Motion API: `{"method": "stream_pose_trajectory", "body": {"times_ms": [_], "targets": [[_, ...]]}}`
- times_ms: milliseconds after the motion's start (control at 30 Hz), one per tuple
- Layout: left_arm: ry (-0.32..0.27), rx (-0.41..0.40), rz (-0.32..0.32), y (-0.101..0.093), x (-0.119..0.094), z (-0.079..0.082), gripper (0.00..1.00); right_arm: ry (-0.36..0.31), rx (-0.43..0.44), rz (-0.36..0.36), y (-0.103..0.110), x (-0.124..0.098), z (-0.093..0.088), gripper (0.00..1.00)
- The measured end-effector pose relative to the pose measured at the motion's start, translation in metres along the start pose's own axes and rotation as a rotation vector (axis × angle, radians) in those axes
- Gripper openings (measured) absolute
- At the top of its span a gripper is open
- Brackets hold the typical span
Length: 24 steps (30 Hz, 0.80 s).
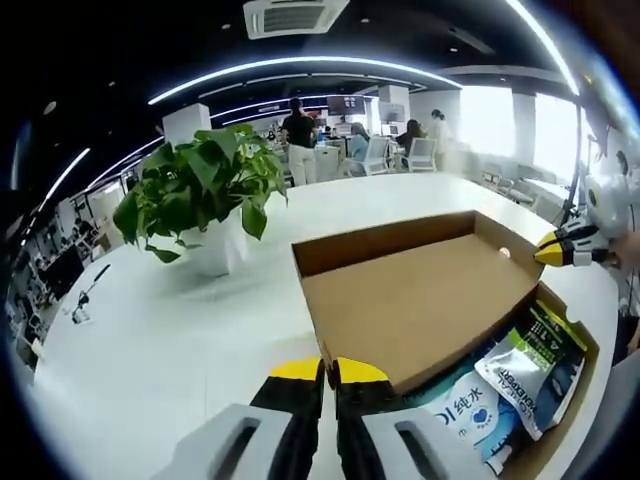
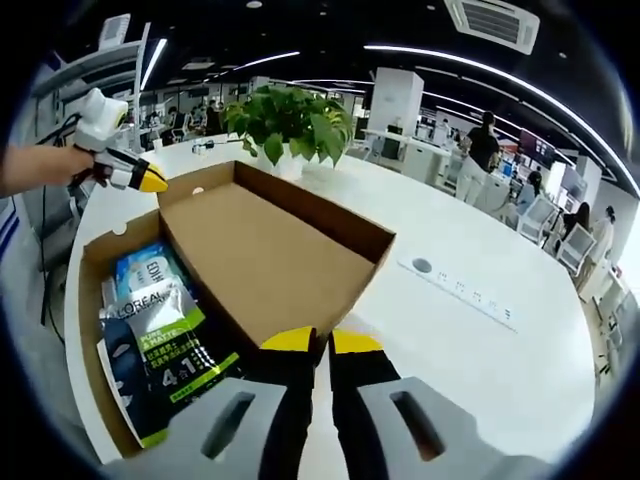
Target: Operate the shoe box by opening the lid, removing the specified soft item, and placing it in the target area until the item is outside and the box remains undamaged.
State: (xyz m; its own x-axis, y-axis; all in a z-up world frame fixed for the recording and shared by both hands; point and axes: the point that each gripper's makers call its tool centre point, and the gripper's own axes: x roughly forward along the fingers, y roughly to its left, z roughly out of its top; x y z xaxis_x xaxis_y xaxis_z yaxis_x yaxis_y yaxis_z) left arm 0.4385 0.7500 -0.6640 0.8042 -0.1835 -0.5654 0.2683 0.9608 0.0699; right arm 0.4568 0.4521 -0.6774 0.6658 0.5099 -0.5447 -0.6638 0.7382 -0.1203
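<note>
A brown cardboard shoe box (image 1: 575,400) (image 2: 90,300) lies on the white table, its lid (image 1: 420,300) (image 2: 260,260) raised and tilted over it. Under the lid lie soft packs: a blue-and-white wipes pack (image 1: 465,410) (image 2: 140,270) and a dark L'Oreal pouch (image 1: 535,360) (image 2: 165,350). My left gripper (image 1: 330,372) is shut, its yellow tips just beside the lid's near corner. It also appears at the box's far left corner, held by a hand (image 2: 135,175). My right gripper (image 2: 322,342) is shut next to the lid's near corner, and appears at the box's right end (image 1: 565,250).
A potted green plant (image 1: 205,200) (image 2: 290,125) stands on the table behind the box. A flush socket strip (image 2: 465,290) sits in the tabletop to the right. People and chairs (image 1: 300,140) are far back in the office.
</note>
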Motion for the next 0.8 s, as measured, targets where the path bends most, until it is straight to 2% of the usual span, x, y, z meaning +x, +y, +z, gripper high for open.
{"method": "stream_pose_trajectory", "body": {"times_ms": [800], "targets": [[0.050, 0.012, -0.001, 0.000, 0.015, -0.003, 0.03, 0.038, 0.047, 0.014, -0.004, 0.010, -0.007, 0.04]]}}
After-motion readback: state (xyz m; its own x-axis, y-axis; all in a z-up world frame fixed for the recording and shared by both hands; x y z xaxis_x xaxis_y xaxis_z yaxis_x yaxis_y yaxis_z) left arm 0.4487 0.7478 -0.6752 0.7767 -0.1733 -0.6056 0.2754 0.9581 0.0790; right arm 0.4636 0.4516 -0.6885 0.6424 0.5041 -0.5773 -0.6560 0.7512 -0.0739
